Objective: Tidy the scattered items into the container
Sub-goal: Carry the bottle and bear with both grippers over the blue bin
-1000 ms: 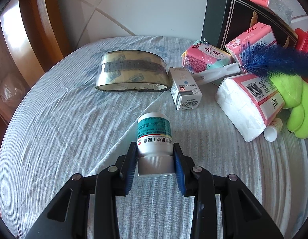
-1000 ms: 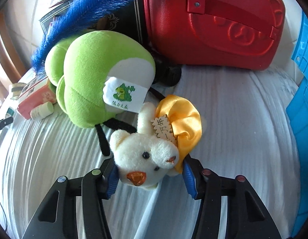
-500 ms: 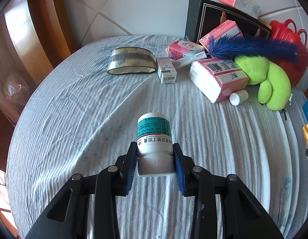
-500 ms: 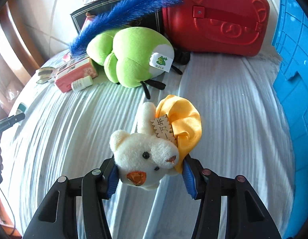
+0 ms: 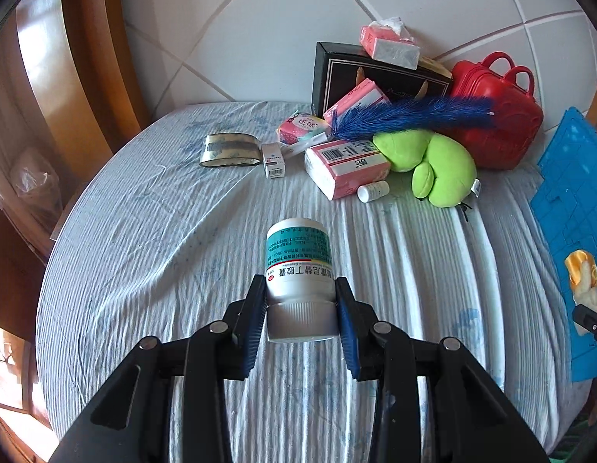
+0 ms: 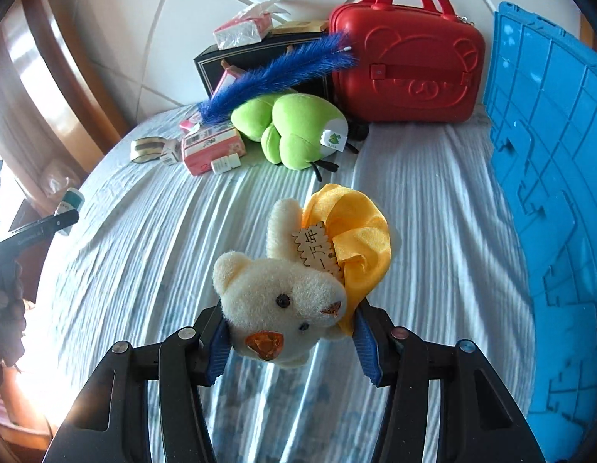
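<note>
Right, both claws are loaded: the left gripper [image 5: 300,314] is clamped on the white medicine bottle [image 5: 298,270], cap end between the pads and the base pointing away, presumably because the ribbed cap gives the pads bite. The right gripper [image 6: 290,343] pinches the cream plush bear [image 6: 279,301] by the head, its yellow satin bow [image 6: 348,231] flopping free above, a soft grip that looks secure enough. Both items hang clear of the striped bedsheet [image 5: 163,231], at centre frame in each wrist view. The blue container [image 6: 549,154] fills the right edge of the right view, so the carry looks aimed that way (a guess). Still scattered at upper centre: the tape roll [image 5: 229,150], small carton [image 5: 273,160], pink tissue packs [image 5: 346,168], small white vial [image 5: 373,191], green plush [image 5: 433,166] and blue feather duster [image 5: 410,117], piled against the black box [image 5: 375,73] and red case [image 5: 495,123]. Hard to tell: the container's opening and interior are cut off by the frame, so I can't say what's inside; the bear's body is hidden behind its head; the bottle label is unreadable to me.
</note>
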{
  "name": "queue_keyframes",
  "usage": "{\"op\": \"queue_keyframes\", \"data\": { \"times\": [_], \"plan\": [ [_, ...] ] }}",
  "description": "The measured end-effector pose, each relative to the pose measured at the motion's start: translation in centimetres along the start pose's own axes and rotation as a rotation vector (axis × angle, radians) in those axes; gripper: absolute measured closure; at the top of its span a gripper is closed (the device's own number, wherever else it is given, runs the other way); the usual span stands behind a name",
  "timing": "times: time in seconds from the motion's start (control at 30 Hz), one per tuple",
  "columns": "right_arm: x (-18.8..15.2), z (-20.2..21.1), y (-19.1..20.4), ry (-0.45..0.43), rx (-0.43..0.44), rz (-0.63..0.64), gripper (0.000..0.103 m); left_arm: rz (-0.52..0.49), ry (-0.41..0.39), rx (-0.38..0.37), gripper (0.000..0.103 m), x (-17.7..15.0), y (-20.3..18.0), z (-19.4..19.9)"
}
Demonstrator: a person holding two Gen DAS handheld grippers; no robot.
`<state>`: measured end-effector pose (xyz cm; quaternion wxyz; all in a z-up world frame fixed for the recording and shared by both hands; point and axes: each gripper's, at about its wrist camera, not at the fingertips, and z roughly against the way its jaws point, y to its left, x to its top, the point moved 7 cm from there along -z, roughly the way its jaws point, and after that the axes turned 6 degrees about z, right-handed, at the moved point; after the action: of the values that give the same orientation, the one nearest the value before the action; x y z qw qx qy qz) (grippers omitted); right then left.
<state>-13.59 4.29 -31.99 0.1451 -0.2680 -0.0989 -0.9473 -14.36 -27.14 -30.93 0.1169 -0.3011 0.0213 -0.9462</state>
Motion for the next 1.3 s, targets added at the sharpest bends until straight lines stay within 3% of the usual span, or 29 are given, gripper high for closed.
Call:
{"op": "queue_keyframes", "data": {
  "times": [0.73,1.3],
  "plan": [
    [-2.3,15.6,0.8,-0.129,0.028,-0.035,0.050,-0.050,-0.087,-0.060,0.069,-2.3,-7.6,16.0],
    [-0.9,21.5,-0.7,-0.235,0.066,-0.001,0.050,-0.088,-0.157,-0.076,0.069,-1.4,-12.8,20.8]
  ]
}}
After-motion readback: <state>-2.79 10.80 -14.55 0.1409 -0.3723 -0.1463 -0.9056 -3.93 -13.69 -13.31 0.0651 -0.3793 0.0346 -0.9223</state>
